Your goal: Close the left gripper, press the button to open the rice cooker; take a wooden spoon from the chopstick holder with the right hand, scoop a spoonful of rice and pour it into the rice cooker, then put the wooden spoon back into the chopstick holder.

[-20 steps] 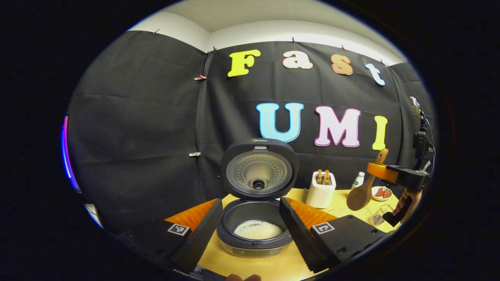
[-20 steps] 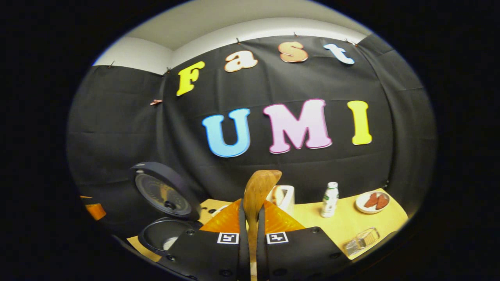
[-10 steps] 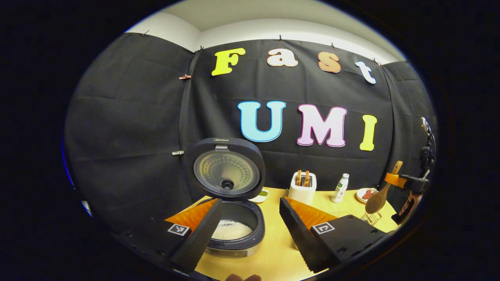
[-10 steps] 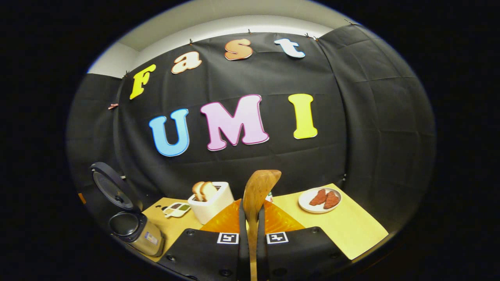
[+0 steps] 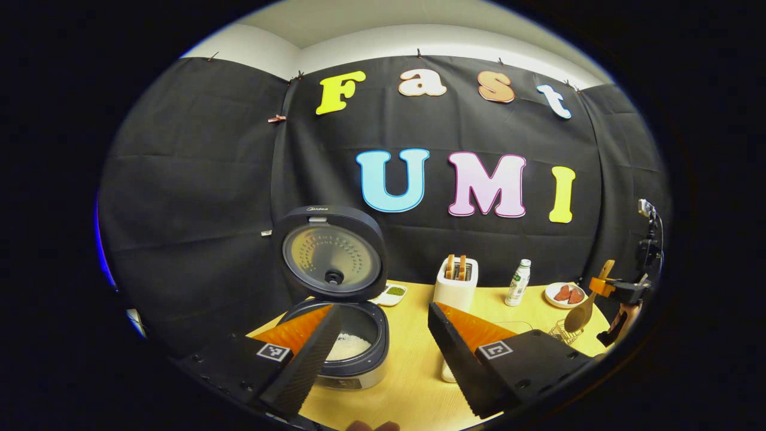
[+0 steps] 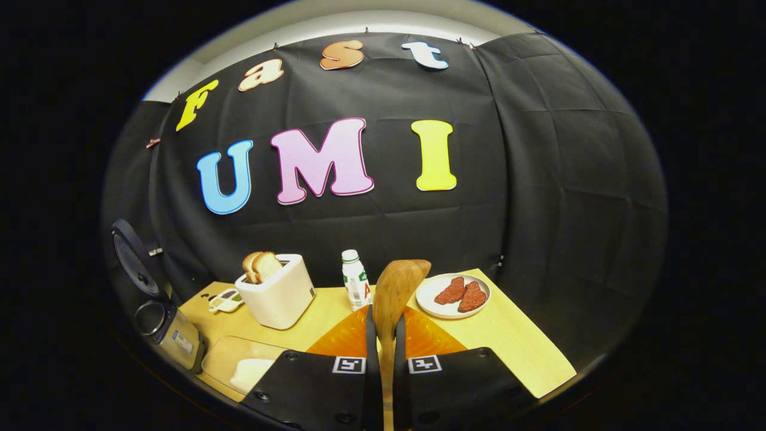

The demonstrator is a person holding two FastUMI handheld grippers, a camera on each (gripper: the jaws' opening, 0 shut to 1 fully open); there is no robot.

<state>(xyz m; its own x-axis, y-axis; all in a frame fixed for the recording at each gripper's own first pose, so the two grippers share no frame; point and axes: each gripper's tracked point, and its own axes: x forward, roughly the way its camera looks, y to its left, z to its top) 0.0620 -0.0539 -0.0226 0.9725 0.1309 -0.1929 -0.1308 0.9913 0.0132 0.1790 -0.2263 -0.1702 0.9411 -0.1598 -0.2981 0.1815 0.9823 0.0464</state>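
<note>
Rice [image 5: 348,346] lay white in the pot of the cooker [image 5: 347,350], whose lid [image 5: 331,253] stood raised and upright at the back edge. The cooker sat at the left end of the surface [image 5: 413,359]. The left tool [image 5: 383,350] hung above the surface with its jaws set wide and nothing between them; its left finger crossed in front of the cooker's rim.

The right tool [image 6: 383,371] was closed on the spoon [image 6: 395,293], both fingers pressing the handle, with the bowl of the spoon rising just ahead of the fingertips. In the left gripper view that tool [image 5: 622,291] stood at the far right, the spoon [image 5: 579,314] slanting down with its bowl over a wire holder [image 5: 561,331] at the right edge of the surface.

A toaster [image 6: 276,297] held 2 slices of bread [image 6: 259,265] standing in its slots. Just right of it stood a bottle [image 6: 355,287]. A plate [image 6: 453,295] beside the spoon's bowl carried 2 reddish pieces of meat. A small dish [image 5: 392,293] behind the cooker held something green. Near the right tool, a clear tray [image 6: 242,362] held a white heap.
</note>
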